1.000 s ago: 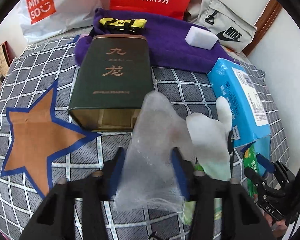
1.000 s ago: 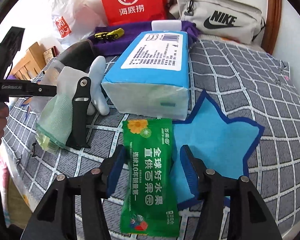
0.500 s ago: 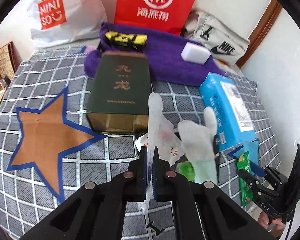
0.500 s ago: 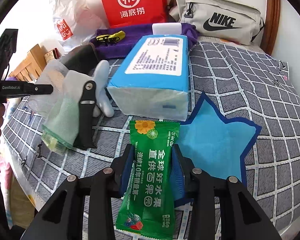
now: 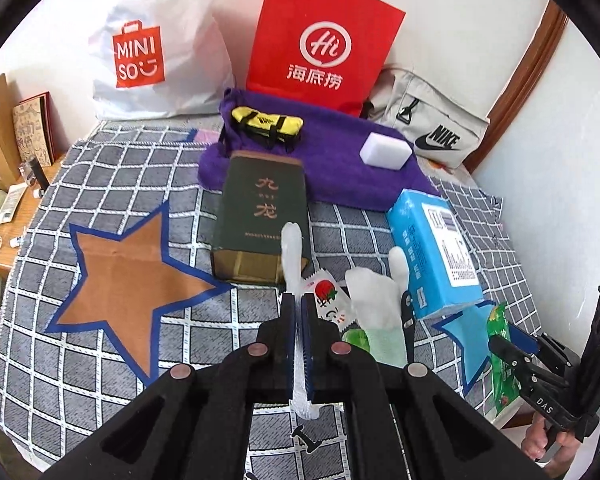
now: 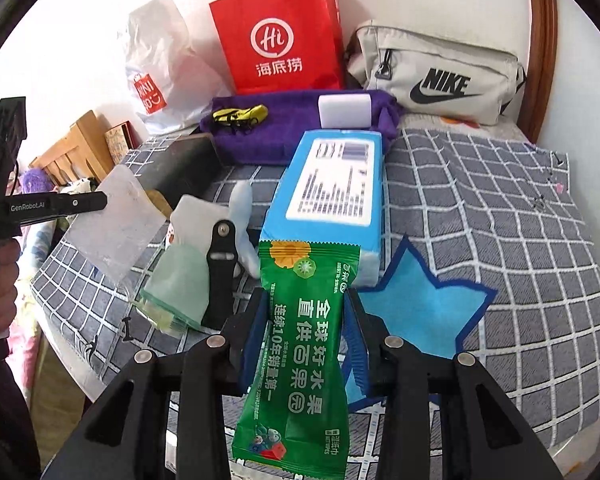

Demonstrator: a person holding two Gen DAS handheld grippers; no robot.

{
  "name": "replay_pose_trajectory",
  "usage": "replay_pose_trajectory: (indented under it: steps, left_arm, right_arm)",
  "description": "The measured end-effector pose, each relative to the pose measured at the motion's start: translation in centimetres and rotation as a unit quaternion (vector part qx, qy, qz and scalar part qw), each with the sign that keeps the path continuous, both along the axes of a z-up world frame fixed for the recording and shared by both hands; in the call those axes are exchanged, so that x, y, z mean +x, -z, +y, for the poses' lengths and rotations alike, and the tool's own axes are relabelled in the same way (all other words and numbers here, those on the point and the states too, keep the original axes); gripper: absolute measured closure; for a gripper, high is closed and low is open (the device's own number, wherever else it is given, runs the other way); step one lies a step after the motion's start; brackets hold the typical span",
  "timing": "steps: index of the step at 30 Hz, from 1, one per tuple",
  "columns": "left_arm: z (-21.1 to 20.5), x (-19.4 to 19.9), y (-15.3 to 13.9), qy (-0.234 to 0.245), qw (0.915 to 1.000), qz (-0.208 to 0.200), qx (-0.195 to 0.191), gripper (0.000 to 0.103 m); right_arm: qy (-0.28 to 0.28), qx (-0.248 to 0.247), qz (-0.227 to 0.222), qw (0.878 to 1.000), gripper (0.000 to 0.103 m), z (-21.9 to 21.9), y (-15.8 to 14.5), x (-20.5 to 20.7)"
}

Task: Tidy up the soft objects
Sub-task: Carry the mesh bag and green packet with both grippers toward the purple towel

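Left wrist view. Left gripper: jaws pinched fully together on a thin clear plastic bag, seen edge-on, its top standing up past the fingertips and its lower edge hanging below them, clear of the checked bedspread. Behind it: dark green box lying flat, purple towel with a white sponge and a yellow pouch on it. Right of the jaws: strawberry-print packet, white glove, blue tissue pack. Orange star patch at left. Right gripper at the right edge, green packet in it.

Right wrist view. Right gripper: jaws part open, blue pads pressed on both sides of a green wet-wipe packet, which is lifted off the bedspread, its top overlapping the tissue pack. Blue star patch just right. Red paper bag and grey waist bag against the wall. At left, the other gripper holds the clear bag in the air.
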State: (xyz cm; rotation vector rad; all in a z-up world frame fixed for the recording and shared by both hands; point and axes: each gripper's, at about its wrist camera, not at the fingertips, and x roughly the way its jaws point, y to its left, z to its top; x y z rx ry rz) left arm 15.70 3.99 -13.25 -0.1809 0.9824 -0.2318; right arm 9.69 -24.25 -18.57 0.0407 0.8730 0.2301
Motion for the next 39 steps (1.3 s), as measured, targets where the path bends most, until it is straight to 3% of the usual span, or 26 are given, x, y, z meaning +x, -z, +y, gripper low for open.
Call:
replay_pose_trajectory:
  steps: [20, 27, 39]
  left_arm:
    - [0.6, 2.2, -4.2, -0.006, 0.9990, -0.045, -0.007, 0.100]
    - [-0.2, 4.0, -6.2, 0.005, 0.9979, -0.064, -0.003, 0.100]
    - [-1.4, 8.5, -7.1, 0.009, 0.9974, -0.072, 0.000, 0.100]
  right_arm:
    - [0.004, 0.002, -0.029, 1.000, 0.065, 0.3, -4.5, 4.0]
    - [0.007, 0.012, -0.038, 0.999, 0.065, 0.0, -6.0, 6.6]
    - [0.003, 0.010, -0.042, 0.999, 0.065, 0.4, -6.8, 11.2]
